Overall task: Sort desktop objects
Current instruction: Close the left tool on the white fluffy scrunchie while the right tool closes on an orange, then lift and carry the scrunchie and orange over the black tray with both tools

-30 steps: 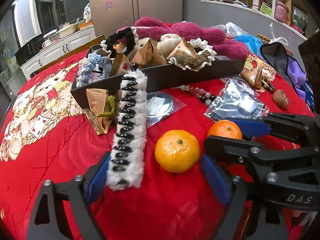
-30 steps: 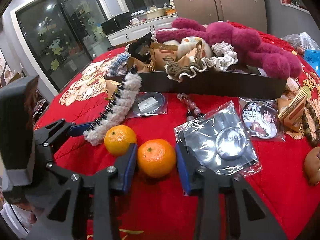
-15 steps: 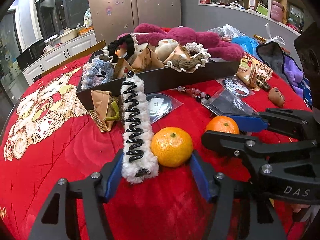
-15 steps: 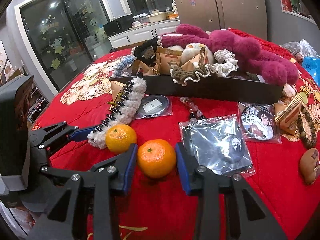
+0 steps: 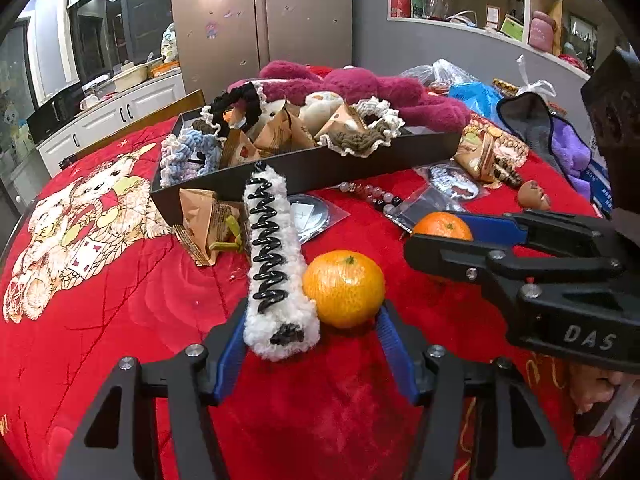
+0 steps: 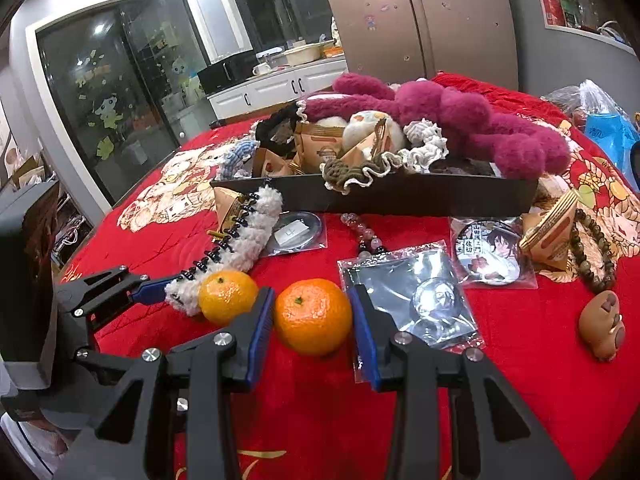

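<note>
Two oranges lie on the red cloth. My left gripper (image 5: 316,344) is open, its jaws around the near end of a fluffy white hair clip (image 5: 274,264) and the left orange (image 5: 344,288), which touch each other. My right gripper (image 6: 314,334) is open with the right orange (image 6: 313,316) between its blue pads; they stand close to its sides. The right gripper also shows in the left wrist view (image 5: 472,236), around that orange (image 5: 442,226). The left orange (image 6: 227,296) and the clip (image 6: 240,240) show in the right wrist view.
A black tray (image 5: 360,160) full of scrunchies, snack packs and a magenta plush (image 5: 380,88) stands behind. Badges in plastic bags (image 6: 412,292), bead bracelets (image 6: 592,256), a snack pack (image 5: 204,220) and a brown figurine (image 6: 604,328) lie around on the cloth.
My left gripper has moved forward and narrowed around the clip's end and the left orange. The right gripper has stayed around the right orange.
</note>
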The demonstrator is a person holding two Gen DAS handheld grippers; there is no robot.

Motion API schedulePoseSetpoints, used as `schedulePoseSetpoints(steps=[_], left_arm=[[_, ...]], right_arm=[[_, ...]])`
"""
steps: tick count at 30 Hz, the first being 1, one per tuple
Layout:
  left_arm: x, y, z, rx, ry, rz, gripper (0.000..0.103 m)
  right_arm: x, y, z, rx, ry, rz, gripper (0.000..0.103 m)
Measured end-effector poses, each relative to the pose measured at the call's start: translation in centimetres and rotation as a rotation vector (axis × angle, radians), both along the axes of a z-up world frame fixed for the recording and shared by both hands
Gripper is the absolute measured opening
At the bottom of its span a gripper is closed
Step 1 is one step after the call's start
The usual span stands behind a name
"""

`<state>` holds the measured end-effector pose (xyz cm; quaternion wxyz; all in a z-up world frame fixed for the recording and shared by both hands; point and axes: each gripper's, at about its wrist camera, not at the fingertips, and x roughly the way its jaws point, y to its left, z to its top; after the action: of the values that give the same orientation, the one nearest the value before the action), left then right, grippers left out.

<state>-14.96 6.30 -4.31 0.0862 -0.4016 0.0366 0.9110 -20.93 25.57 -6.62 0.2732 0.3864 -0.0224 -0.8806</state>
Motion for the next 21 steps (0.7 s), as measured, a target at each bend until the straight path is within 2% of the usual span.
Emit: schedulePoseSetpoints(steps=[1, 3, 9, 15, 21], left_arm=[[0.12, -0.05, 0.11, 0.007, 0.003, -0.004, 0.058], [0.25, -0.24, 0.36, 0.018, 0.007, -0.003, 0.031], [0.18, -0.41, 0.21, 0.024, 0.0, -0.006, 0.031], [0.03, -0.99, 0.29, 0.071, -0.01, -0.006, 0.032], [-0.01, -0.92, 0.05, 0.057, -0.015, -0.002, 0.032]], right_arm=[[0.05, -0.06, 0.07, 0.003, 0.005, 0.002, 0.039], [0.14, -0.11, 0.11, 0.004, 0.009, 0.006, 0.039], [-0.03, 0.13, -0.08, -0.006, -0.004, -0.002, 0.039], [-0.05, 0.15, -0.19, -0.006, -0.011, -0.005, 0.039], [-0.04, 0.01, -0.29, -0.001, -0.011, 0.003, 0.039]])
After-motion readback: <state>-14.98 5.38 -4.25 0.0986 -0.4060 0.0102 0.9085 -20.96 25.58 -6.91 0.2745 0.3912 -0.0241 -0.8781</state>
